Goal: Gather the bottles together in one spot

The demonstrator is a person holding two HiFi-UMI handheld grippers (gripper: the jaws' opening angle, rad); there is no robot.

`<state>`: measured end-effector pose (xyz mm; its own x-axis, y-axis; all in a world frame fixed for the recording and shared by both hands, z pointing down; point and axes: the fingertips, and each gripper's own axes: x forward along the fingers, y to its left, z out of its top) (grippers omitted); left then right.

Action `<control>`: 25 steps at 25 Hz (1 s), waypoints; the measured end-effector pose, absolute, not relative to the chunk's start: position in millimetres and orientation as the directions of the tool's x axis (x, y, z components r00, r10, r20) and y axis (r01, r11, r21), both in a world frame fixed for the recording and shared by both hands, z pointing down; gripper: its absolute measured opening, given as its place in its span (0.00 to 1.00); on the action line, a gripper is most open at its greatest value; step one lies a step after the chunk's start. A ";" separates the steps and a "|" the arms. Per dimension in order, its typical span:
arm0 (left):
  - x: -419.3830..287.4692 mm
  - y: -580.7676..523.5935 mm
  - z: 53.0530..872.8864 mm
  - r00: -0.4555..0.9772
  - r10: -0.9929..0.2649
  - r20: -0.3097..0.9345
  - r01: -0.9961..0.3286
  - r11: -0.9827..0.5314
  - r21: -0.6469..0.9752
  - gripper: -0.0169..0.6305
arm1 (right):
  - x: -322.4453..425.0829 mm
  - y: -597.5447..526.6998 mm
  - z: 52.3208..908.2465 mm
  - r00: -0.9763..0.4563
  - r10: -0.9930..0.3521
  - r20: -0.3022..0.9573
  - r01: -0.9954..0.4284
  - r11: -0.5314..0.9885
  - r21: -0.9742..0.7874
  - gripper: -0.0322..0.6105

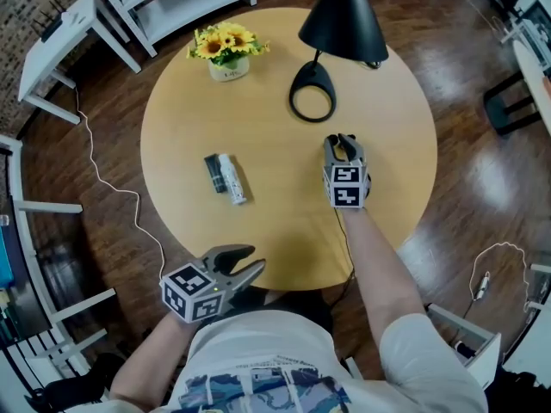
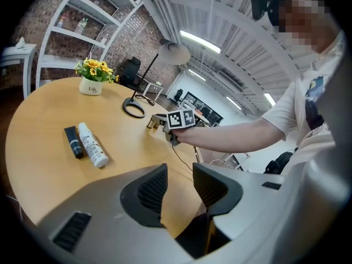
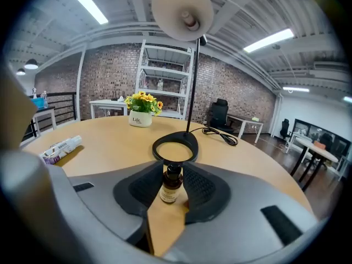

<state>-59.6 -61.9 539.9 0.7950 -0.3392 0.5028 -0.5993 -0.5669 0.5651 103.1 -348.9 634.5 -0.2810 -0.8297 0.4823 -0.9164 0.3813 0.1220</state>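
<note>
Here's the big round pale-wood bench (image 1: 275, 222), filling the middle of the head view. At the top of it is the black desk lamp with its cone shade (image 1: 343, 20), its ring-shaped base resting flat on the wood.

My left tongs (image 1: 256, 259) hang at the lower left, off the near edge of the bench. The jaws stand partly apart with nothing between them.

My right tongs (image 1: 343, 141) are right of centre on the bench, pointing up the frame toward the lamp's ring. Their jaws are parted too, one either side of a bottle, and the pads are not pressing on it.

At the upper left sits the small white pot of yellow sunflowers (image 1: 227, 52).

Left of centre lies the white plastic bottle with a printed label (image 1: 231, 179), flat on its side. The shorter black tube (image 1: 213, 172) lies right against its left flank.

And the smallest: the little amber glass bottle with a dark cap (image 3: 171, 183). It stands upright on the wood between my right jaws, just short of the lamp's base and well apart from the other two.
</note>
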 end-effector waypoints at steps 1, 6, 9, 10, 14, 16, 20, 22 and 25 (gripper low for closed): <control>-58.9 -62.4 540.0 0.796 -0.339 0.501 -0.598 -0.568 0.565 0.26 | 103.4 -348.3 633.1 -0.280 -0.829 0.484 -0.914 0.385 0.131 0.26; -57.7 -66.2 540.5 0.794 -0.348 0.499 -0.599 -0.585 0.546 0.26 | 107.2 -334.9 608.1 -0.282 -0.844 0.457 -0.915 0.379 0.136 0.28; -58.0 -71.8 537.3 0.790 -0.372 0.488 -0.607 -0.591 0.532 0.26 | 111.3 -309.5 580.4 -0.288 -0.850 0.441 -0.916 0.379 0.131 0.29; -58.9 -73.4 536.3 0.786 -0.383 0.485 -0.612 -0.591 0.526 0.26 | 112.8 -297.6 571.2 -0.291 -0.850 0.438 -0.918 0.378 0.124 0.29; -59.3 -76.6 534.4 0.774 -0.415 0.479 -0.629 -0.596 0.500 0.26 | 117.1 -237.9 537.0 -0.310 -0.843 0.440 -0.918 0.386 0.092 0.29; -58.2 -78.0 534.9 0.767 -0.429 0.477 -0.637 -0.598 0.487 0.26 | 115.5 -205.1 522.6 -0.324 -0.835 0.444 -0.917 0.393 0.070 0.29; -54.7 -74.8 529.7 0.744 -0.465 0.480 -0.665 -0.590 0.458 0.26 | 112.8 -137.1 502.8 -0.353 -0.822 0.447 -0.917 0.398 0.008 0.29; -52.1 -65.1 521.5 0.722 -0.497 0.481 -0.689 -0.578 0.437 0.26 | 114.7 -101.4 495.4 -0.369 -0.812 0.451 -0.915 0.404 -0.021 0.29; -45.8 -39.2 506.9 0.677 -0.549 0.490 -0.734 -0.552 0.396 0.26 | 121.2 -49.1 482.1 -0.412 -0.789 0.456 -0.898 0.437 -0.055 0.29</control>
<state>-45.8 -39.2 506.9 0.6772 -0.5489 0.4900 -0.7339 -0.5516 0.3964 121.2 -49.1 482.1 -0.4118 -0.7888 0.4563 -0.8978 0.4369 -0.0550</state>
